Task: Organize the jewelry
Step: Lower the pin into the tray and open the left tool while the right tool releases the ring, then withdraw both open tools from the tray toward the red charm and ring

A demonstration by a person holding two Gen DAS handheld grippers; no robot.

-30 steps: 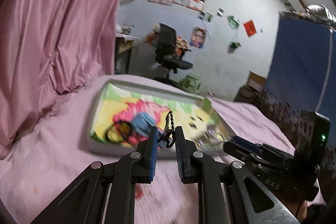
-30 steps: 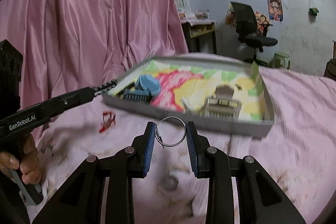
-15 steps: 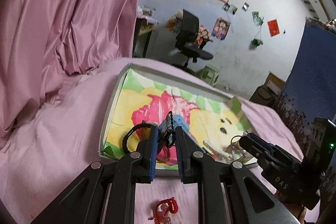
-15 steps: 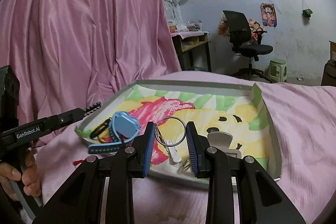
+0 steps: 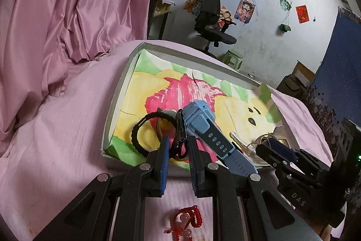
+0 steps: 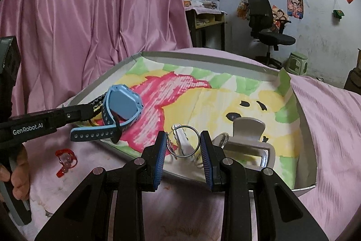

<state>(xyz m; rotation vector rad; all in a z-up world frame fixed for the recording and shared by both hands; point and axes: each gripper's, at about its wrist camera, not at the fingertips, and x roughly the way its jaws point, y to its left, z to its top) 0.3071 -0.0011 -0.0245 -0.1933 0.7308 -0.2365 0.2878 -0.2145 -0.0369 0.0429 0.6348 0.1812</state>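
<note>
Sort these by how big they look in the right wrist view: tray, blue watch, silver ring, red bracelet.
1. Tray
2. Blue watch
3. Silver ring and red bracelet look about alike; the ring is nearer the camera, so no ranking.

Tray (image 6: 306,146): grey rim, lining crayoned yellow, pink and green with black eyes. Watch (image 6: 123,105): light blue, darker strap. Bed cover (image 5: 56,128) and curtain (image 5: 67,3): pink. Beaded bracelet (image 5: 187,221): red. Hair claw (image 6: 248,134): pale beige. Pads (image 6: 160,150): ribbed blue.
</note>
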